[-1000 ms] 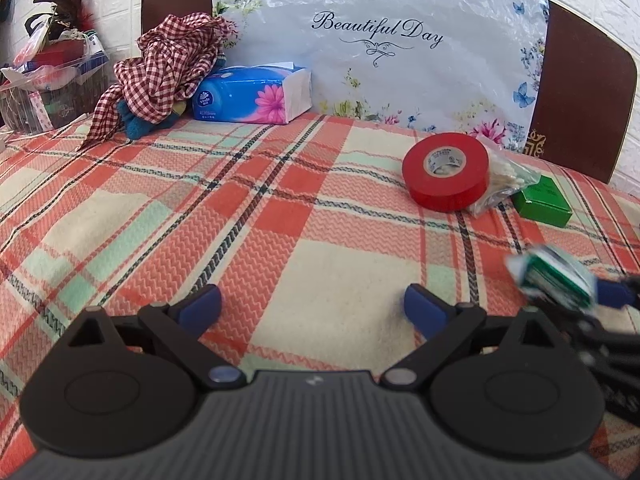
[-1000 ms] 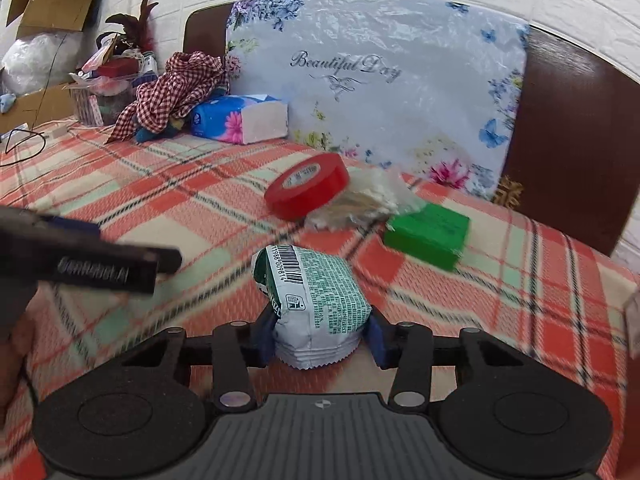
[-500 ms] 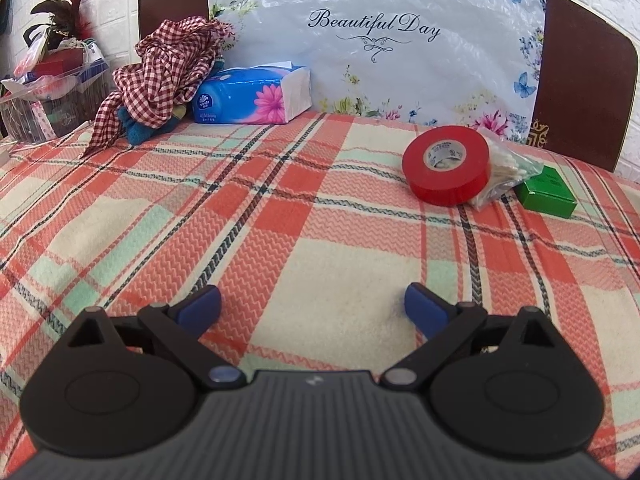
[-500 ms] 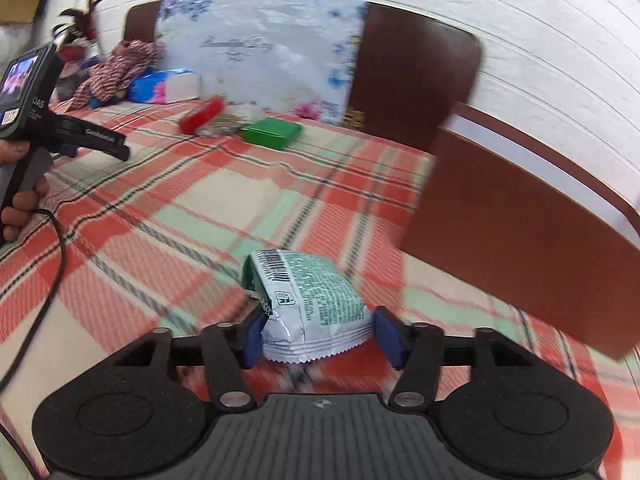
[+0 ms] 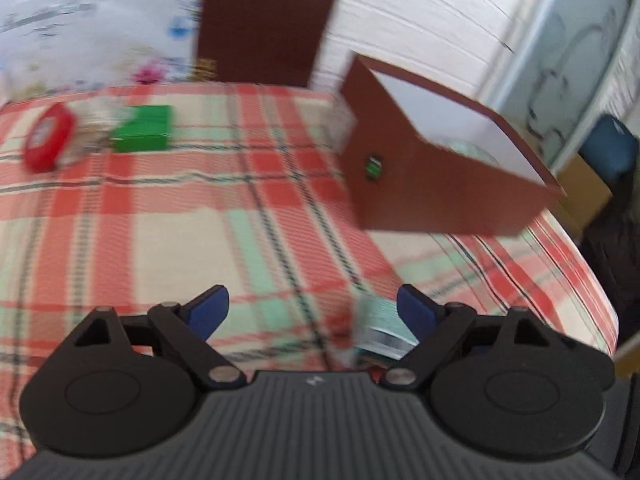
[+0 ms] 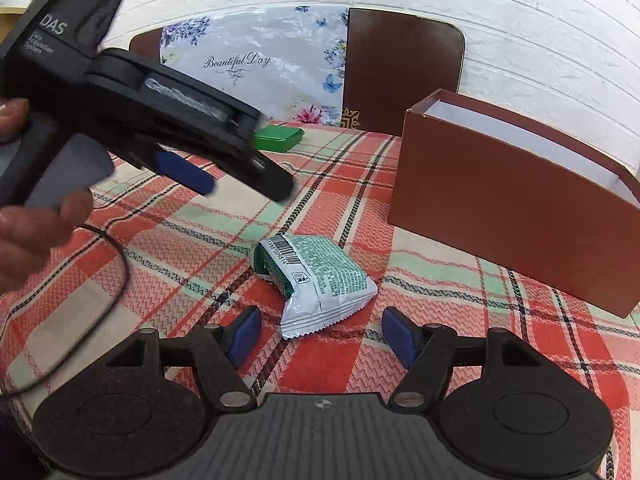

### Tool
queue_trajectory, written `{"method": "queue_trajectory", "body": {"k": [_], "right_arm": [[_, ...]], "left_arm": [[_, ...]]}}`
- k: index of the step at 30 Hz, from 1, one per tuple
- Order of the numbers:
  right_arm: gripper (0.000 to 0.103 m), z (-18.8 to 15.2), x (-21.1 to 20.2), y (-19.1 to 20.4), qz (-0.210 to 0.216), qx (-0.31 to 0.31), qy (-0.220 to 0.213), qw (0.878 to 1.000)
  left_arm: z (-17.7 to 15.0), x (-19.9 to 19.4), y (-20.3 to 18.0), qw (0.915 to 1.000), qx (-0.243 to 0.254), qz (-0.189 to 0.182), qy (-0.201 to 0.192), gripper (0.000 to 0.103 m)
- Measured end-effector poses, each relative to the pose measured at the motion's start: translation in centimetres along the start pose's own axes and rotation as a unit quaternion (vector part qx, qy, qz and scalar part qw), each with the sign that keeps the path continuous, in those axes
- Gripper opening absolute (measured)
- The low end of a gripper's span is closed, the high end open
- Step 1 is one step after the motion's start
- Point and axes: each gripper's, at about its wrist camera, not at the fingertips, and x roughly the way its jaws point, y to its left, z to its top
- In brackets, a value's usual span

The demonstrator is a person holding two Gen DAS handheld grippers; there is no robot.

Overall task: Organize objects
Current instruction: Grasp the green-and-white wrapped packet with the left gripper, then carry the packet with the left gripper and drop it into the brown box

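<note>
Snack packet (image 6: 316,276): green-and-white wrapper lying flat on the plaid tablecloth (image 6: 192,236), lower centre of the right wrist view; a second ago it was clamped between the right pads, now it lies free of them.
Right gripper (image 6: 320,336): released; the blue pads stand apart on either side of the packet's near end, touching nothing.
Left gripper (image 5: 312,312): jaws wide but closing, nothing gripped; the blurred packet edge shows just beside its right-hand pad. In the right wrist view it fills the upper left, held by a hand (image 6: 24,216).
Meaning for the task: the packet appears set down short of the brown box (image 6: 512,208), so a hand-over or regrasp seems under way and the packet is not yet stowed.
Brown box: open top, white inside, at the right of both views, near the packet but apart from it.
Edges: the table edge falls away at the lower right of the left wrist view, just past the box.
Open room: bare cloth between packet and box; green box (image 5: 144,128) and red tape roll (image 5: 48,140) lie well apart, upper left.
</note>
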Motion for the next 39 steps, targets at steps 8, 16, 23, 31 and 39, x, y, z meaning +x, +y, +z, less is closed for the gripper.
{"method": "queue_trajectory", "body": {"k": [8, 16, 23, 31, 39], "right_arm": [[0.028, 0.6, 1.3, -0.4, 0.019, 0.012, 0.004, 1.0], [0.024, 2.4, -1.7, -1.8, -0.033, 0.018, -0.115, 0.993], [0.024, 5.7, -1.8, -6.9, -0.106, 0.043, -0.176, 0.978], [0.031, 7.7, 2.0, -11.9, -0.175, 0.041, -0.168, 0.969], [0.046, 6.2, 2.1, -12.6, -0.184, 0.089, -0.174, 0.963]], "left_arm": [[-0.8, 2.8, -1.9, 0.9961, -0.003, -0.062, 0.063, 0.04], [4.1, -0.4, -6.8, 0.9952, 0.06, -0.076, -0.013, 0.039], [10.4, 1.9, -12.6, 0.9868, 0.125, -0.086, -0.057, 0.039], [14.7, 8.1, -16.0, 0.9843, 0.16, -0.043, -0.062, 0.062], [13.7, 10.5, -14.3, 0.9883, 0.136, 0.051, -0.046, 0.066]]}}
